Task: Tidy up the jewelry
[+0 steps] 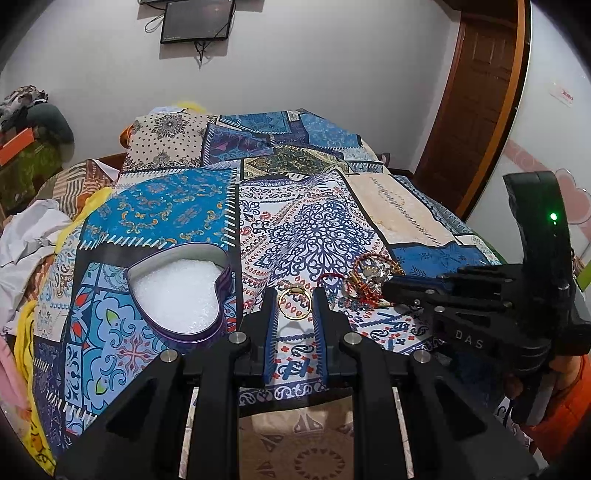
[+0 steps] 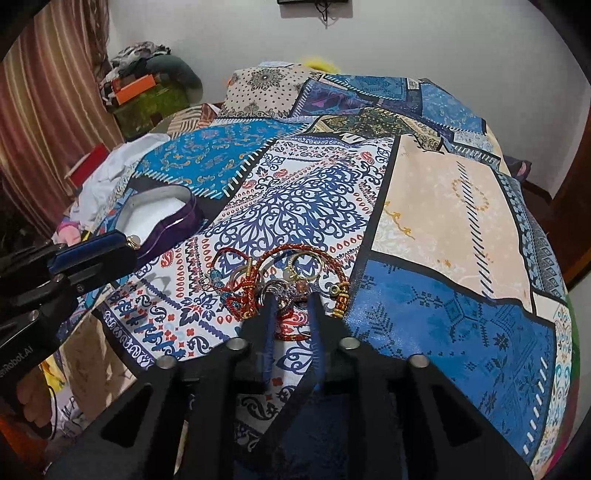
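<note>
A gold ring (image 1: pixel 294 303) sits between the tips of my left gripper (image 1: pixel 294 306), whose jaws stand a ring's width apart on either side of it, above the patterned cloth. In the right wrist view the ring's gold edge (image 2: pixel 133 242) shows at the left gripper's tip. A purple heart-shaped tin (image 1: pixel 181 291) with white filling lies open to the left; it also shows in the right wrist view (image 2: pixel 162 218). My right gripper (image 2: pixel 291 295) is open, its tips at a pile of jewelry (image 2: pixel 280 277) with red cord bracelets and rings. The pile also shows in the left wrist view (image 1: pixel 369 280).
The patchwork bedspread (image 2: pixel 443 221) covers the bed. Crumpled white and yellow cloth (image 1: pixel 29 243) lies at the left edge. A wooden door (image 1: pixel 476 110) stands at the back right, and a dark screen (image 1: pixel 197 20) hangs on the wall.
</note>
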Available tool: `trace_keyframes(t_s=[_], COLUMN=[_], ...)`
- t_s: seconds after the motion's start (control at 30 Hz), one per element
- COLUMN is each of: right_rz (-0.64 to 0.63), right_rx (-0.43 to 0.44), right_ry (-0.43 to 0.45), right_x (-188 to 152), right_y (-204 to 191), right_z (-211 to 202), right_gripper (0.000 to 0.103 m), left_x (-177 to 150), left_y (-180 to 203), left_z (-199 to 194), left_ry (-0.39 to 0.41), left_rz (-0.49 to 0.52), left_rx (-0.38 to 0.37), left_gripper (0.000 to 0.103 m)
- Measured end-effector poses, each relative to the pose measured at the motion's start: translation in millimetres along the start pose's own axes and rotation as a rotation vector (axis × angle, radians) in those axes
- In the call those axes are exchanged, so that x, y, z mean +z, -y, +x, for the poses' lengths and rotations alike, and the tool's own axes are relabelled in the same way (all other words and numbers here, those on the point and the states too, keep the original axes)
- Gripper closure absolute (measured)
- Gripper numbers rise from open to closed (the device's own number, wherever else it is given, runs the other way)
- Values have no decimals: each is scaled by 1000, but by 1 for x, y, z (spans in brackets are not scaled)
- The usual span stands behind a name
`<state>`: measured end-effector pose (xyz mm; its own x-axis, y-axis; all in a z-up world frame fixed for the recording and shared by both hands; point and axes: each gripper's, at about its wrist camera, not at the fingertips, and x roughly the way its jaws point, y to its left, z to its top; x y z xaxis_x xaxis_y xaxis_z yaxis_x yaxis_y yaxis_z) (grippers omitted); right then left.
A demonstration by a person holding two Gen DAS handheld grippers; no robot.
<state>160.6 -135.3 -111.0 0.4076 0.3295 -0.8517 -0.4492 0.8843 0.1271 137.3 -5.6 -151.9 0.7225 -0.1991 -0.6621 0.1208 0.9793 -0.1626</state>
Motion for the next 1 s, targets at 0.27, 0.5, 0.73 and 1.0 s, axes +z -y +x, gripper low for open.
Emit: trace_keyframes(t_s=[0.27,0.5,0.73,1.0], right_rz=[39,44,15,41], right_rx=[31,-17,-44,-10], right_ry=[45,125,104,43], right_x=[-1,4,8,14], right_y=[0,3,3,5], right_z=[-15,-46,-43,-11], right_gripper=[101,101,97,88], left_x=[2,3,2,1], left_y=[4,9,13,7], left_z=[-10,-19,-21,-17], left_ry=[19,38,36,26], left_rz=[5,13,18,7], left_rx=[4,4,0,8], left_gripper=[86,86,86,86])
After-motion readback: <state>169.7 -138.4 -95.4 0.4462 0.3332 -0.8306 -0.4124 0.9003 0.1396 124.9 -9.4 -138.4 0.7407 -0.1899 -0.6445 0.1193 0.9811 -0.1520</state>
